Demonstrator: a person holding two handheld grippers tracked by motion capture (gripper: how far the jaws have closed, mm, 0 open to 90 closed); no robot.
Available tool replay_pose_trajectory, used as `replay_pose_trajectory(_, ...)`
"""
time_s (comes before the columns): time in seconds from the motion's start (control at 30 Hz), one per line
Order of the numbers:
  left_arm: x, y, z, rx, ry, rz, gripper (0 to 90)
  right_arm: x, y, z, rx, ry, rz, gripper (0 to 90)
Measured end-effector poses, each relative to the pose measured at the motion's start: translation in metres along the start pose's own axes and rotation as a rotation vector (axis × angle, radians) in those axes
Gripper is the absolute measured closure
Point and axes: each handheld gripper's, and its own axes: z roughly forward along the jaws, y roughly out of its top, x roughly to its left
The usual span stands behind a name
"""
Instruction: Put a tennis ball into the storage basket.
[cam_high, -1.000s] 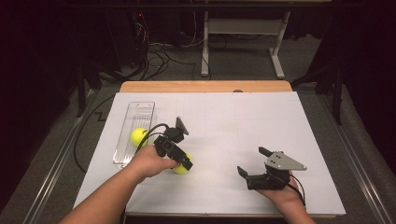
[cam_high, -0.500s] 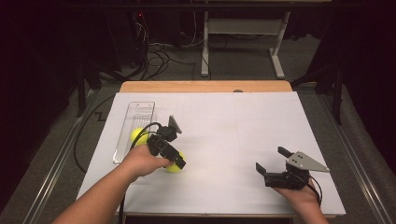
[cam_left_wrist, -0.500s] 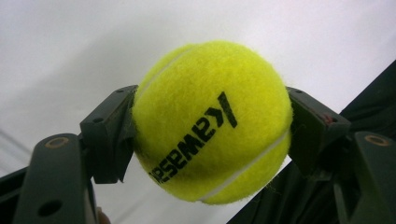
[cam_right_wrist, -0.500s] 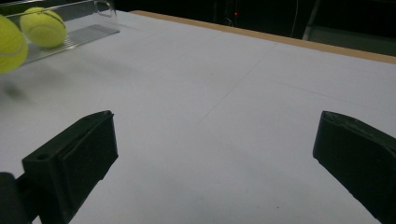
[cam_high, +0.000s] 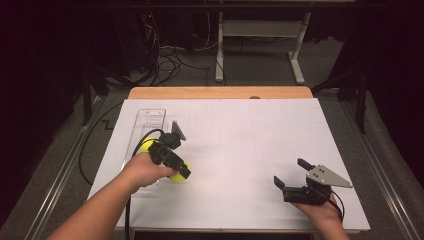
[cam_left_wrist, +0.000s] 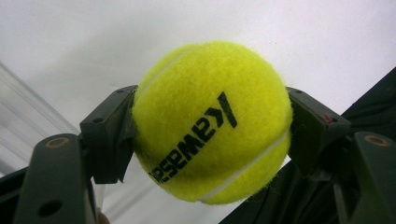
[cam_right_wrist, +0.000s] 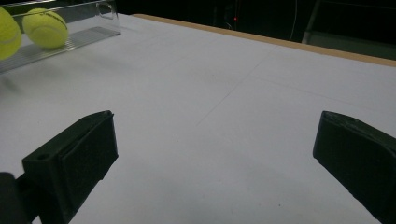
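A yellow tennis ball (cam_left_wrist: 210, 121) with black lettering sits squeezed between my left gripper's (cam_left_wrist: 210, 135) two black jaws. In the high view this left gripper (cam_high: 176, 169) hangs over the white table's left side with the held ball (cam_high: 175, 178) under it, just right of a clear plastic tray (cam_high: 148, 119). A second tennis ball (cam_high: 146, 145) lies in that tray, also seen as the ball (cam_right_wrist: 45, 28) in the right gripper view. My right gripper (cam_high: 295, 176) rests near the front right edge, its jaws wide apart around nothing (cam_right_wrist: 215, 154).
White paper (cam_high: 250, 145) covers the wooden table (cam_high: 220, 92). A black cable (cam_high: 142, 142) loops from the left gripper over the tray. Beyond the far edge are a dark floor, cables and a metal stand (cam_high: 257, 30).
My left gripper has carried the ball a little to the left, closer to the tray. The right gripper has drifted right toward the table's front right corner.
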Motion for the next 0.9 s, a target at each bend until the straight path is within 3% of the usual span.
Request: replay_pose_trajectory(0.9, 0.01, -0.006, -0.032, 0.014, 0.029, -0.027, 26.9, 0.004, 0.001, 0.0, -0.004, -0.001, -0.019, 0.1)
